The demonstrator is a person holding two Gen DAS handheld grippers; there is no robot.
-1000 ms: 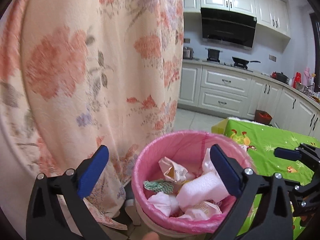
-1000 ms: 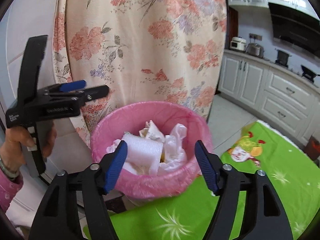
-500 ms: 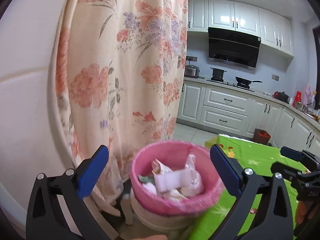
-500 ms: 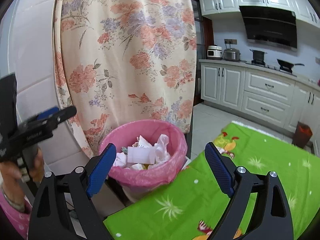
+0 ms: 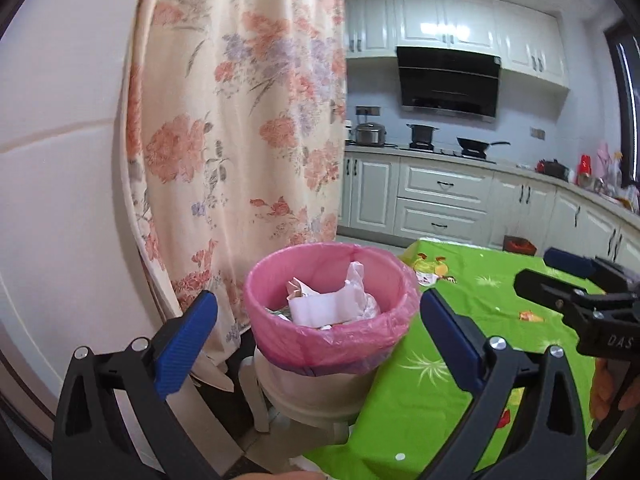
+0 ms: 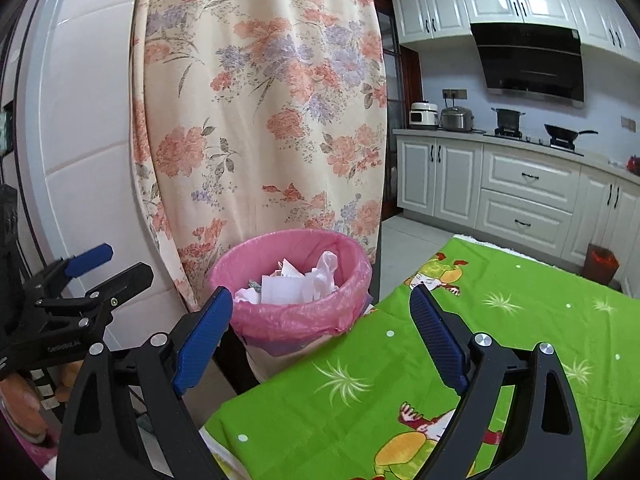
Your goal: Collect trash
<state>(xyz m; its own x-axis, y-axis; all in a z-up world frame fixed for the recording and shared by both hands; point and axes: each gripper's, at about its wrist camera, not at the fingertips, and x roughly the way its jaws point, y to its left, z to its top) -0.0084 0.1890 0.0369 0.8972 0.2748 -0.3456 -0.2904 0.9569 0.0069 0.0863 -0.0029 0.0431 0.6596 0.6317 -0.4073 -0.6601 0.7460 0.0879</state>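
Upright, the pink-lined bin (image 5: 332, 336) opens upward, holding crumpled paper (image 5: 328, 308).

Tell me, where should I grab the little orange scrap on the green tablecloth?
It looks like the small orange wrapper lies flat on the green tablecloth, so come straight down from above and pinch across its narrow width. The right hand-held gripper is nearest, and it is open and empty; so is the left hand-held gripper. Then it could go into the pink-lined bin.

A pink-lined bin (image 5: 332, 338), a cream curtain (image 5: 240, 120) with peach flowers, a bright green cartoon-printed tablecloth (image 6: 360, 392).
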